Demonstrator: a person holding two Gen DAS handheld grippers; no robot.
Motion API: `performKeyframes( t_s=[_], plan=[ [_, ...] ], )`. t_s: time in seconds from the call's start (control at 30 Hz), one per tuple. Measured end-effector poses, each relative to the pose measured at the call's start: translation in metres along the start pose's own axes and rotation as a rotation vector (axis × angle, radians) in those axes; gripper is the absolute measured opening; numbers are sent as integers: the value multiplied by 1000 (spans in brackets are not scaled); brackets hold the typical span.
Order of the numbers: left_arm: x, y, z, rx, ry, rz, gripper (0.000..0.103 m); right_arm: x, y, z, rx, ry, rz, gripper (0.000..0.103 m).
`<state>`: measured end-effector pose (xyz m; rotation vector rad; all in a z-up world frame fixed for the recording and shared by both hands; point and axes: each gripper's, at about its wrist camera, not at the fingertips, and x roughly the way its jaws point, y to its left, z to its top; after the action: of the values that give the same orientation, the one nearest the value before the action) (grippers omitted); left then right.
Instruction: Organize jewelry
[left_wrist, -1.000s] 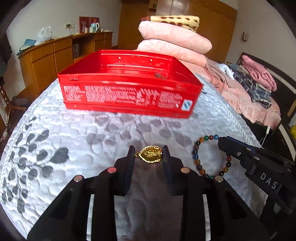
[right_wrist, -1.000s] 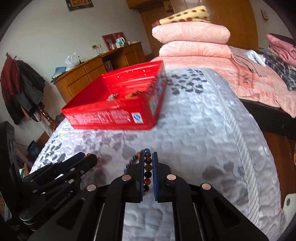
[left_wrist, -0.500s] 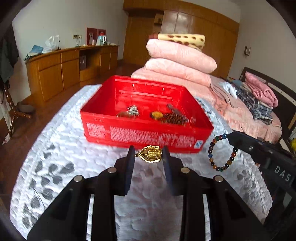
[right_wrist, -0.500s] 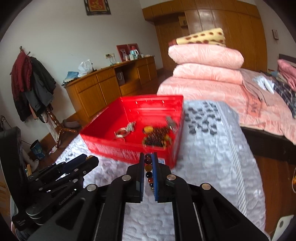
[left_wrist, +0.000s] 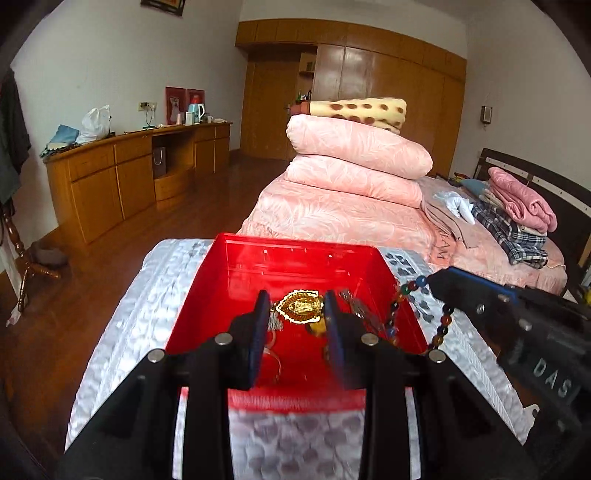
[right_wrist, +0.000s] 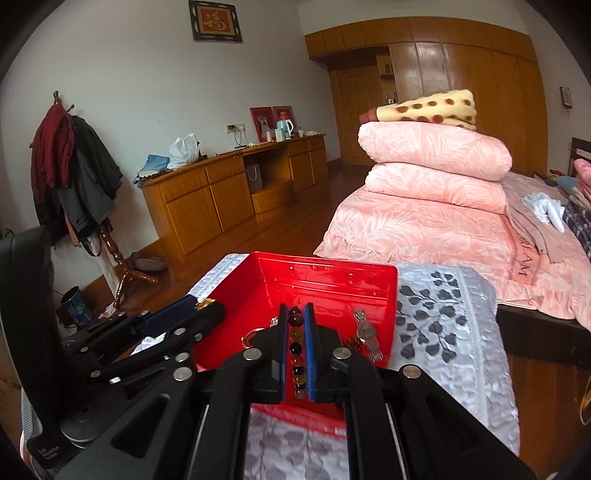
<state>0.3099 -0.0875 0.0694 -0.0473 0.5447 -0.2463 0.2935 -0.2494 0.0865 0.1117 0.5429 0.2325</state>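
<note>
Left wrist view: a second ago the left gripper (left_wrist: 297, 314) sat low over the grey-leafed quilt (left_wrist: 129, 325) with the red tray (left_wrist: 207, 288) standing beyond it; now the tray's open interior lies directly beneath and ahead of the jaws, so the hand has risen and advanced over the near rim. The jaws are partly closed and pinch the gold pendant (left_wrist: 300, 307) between their tips, clear of the tray floor. Other pieces already lie in the tray below and to either side of the jaws; they are too blurred to name. To the right of the jaws the right gripper (left_wrist: 430, 282) enters the frame, the beaded bracelet (left_wrist: 445, 314) hanging from its tip at the tray's right wall. Judgement: both items have been carried to the drop zone and only release remains. Right wrist view: the same shift shows here, from quilt level to a position above the tray's near rim. The right jaws are pressed together on the bracelet, a column of beads showing in the slot between them. A metal watch (right_wrist: 365, 334) lies in the tray just right of the jaws, a ring-like piece just left. The left gripper stands to the left, its tips over the tray's left wall. Both grippers tilt moderately downward toward the tray.
</note>
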Motion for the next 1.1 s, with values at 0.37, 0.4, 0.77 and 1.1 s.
performKeyframes(
  t_s=[0.37,0.4,0.77,1.1],
  plan=[
    [81,19,20,-4,88,0,29,72,-22,21,58,52,7,8],
    [91,21,21,1,101,-3,29,78,-24,21,64,58,4,9],
    [101,32,26,7,29,37,77,80,-41,24,41,1,-109,35],
    [63,35,21,10,-25,65,88,62,-28,8,14,8,-111,44]
  ],
)
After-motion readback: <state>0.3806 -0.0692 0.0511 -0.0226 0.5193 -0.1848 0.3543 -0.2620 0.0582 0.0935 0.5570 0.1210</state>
